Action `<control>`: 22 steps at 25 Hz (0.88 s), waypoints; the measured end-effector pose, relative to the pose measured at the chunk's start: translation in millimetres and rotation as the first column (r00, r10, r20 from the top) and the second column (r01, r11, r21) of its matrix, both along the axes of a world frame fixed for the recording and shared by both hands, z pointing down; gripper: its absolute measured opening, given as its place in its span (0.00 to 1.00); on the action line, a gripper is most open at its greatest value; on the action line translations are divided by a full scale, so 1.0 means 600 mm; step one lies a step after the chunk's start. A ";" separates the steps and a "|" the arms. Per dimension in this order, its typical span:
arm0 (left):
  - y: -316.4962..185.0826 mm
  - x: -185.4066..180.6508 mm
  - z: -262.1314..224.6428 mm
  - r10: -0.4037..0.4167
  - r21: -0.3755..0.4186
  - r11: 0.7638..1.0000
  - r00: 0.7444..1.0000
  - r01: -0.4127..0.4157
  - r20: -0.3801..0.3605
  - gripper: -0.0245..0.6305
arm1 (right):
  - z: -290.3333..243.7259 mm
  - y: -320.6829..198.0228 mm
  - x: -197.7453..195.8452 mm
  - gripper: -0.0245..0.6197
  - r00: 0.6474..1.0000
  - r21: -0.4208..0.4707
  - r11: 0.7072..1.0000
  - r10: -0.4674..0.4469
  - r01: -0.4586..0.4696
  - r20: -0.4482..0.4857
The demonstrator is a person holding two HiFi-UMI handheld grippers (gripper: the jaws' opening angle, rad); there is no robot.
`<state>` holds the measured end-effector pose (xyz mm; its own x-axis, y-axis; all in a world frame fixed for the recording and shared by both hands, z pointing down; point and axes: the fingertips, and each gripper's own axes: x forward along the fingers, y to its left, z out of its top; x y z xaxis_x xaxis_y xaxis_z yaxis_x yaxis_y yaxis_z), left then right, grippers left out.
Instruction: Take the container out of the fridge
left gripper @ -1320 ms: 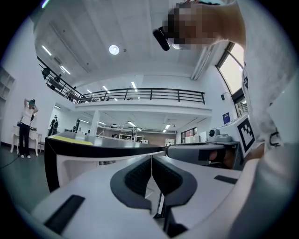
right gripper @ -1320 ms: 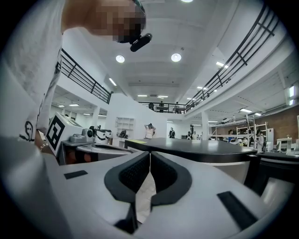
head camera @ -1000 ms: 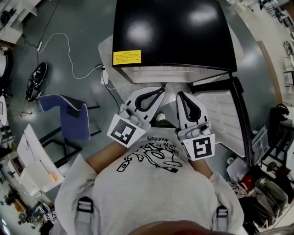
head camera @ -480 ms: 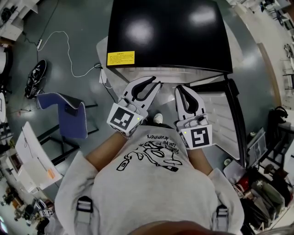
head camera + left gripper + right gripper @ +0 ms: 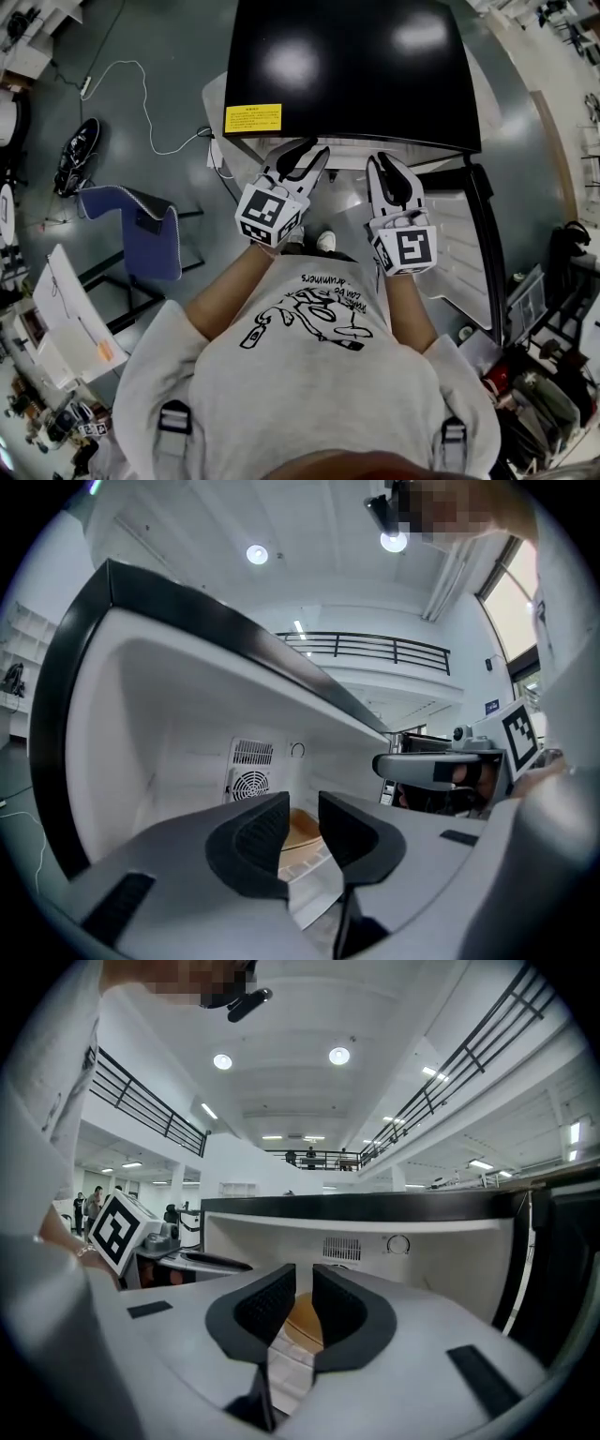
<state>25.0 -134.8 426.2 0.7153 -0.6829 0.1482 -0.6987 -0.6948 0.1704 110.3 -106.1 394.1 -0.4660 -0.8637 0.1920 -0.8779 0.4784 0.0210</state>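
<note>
Ahead of both grippers stands the small white-walled fridge [image 5: 347,66] with a glossy black top, its door [image 5: 459,234] swung open off the right gripper's outer side. The step in hand looks like the reach into the cabinet. The left gripper [image 5: 309,150] has just been opening its jaws; they stand spread with nothing between them. The right gripper [image 5: 389,161] has also just been opening and shows only a narrow gap, likewise empty. Beyond each gap, deeper inside, a round tan container [image 5: 303,1318] sits on a white slatted shelf [image 5: 286,1358]. Next, I judge, both pairs must spread wider and push further in to flank it before closing.
</note>
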 end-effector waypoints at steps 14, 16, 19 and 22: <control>-0.090 -0.010 0.069 -0.113 -0.064 0.991 0.993 0.115 0.047 0.28 | 0.078 -0.071 0.042 0.20 0.997 -0.081 0.993 0.081 -0.081 -0.006; -0.101 -0.011 0.076 -0.126 -0.062 0.990 0.990 0.130 0.061 0.30 | 0.092 -0.081 0.044 0.22 0.996 -0.094 0.992 0.086 -0.087 -0.012; -0.114 -0.012 0.089 -0.141 -0.074 0.986 0.987 0.147 0.072 0.33 | 0.111 -0.097 0.049 0.25 0.996 -0.113 0.989 0.093 -0.095 -0.016; -0.128 -0.012 0.105 -0.153 -0.101 0.982 0.985 0.161 0.080 0.35 | 0.124 -0.112 0.056 0.28 0.994 -0.132 0.986 0.105 -0.105 -0.007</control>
